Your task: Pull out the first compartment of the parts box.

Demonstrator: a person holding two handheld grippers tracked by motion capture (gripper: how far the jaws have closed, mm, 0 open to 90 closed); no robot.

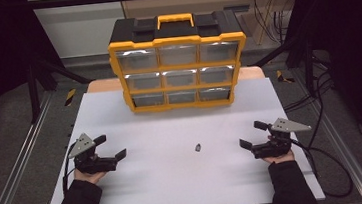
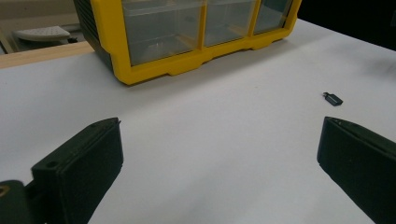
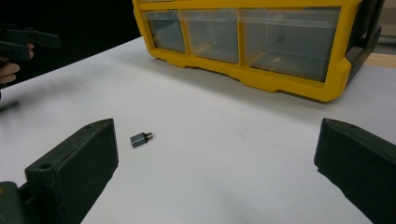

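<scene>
A small dark grey adapter point(image 1: 198, 147), a stubby rectangular metal-looking block with a short silvery plug at one end, lies flat on the smooth matte white counter point(image 1: 176, 183), roughly at the centre of the high view and between the two grippers, touched by neither. From the left gripper point(image 1: 110, 146) it sits toward 3 o'clock in the high view; from the right gripper point(image 1: 253, 134) it sits toward 9 o'clock, well apart from both. In the right gripper view the adapter point(image 3: 140, 138) rests just beyond the tip of the left-hand finger, its plug end pointing toward 2 o'clock; in the left gripper view the adapter point(image 2: 333, 99) shows small and dim at about 2 o'clock above the right-hand finger, so its finish there is hard to judge, perhaps brushed metal. Both grippers have blocky black fingers point(image 3: 74, 163) with a dull, slightly grainy surface, and on each the fingers stand wide apart with nothing between them. Each gripper carries a grey three-cornered plate and is held by a hand in a dark sleeve. At 12 o'clock on the counter stands a yellow and black plastic organizer point(image 1: 179, 69) with a yellow carry handle and three rows of three clear, boxy drawers, all of them closed; the adapter lies well in front of it.
</scene>
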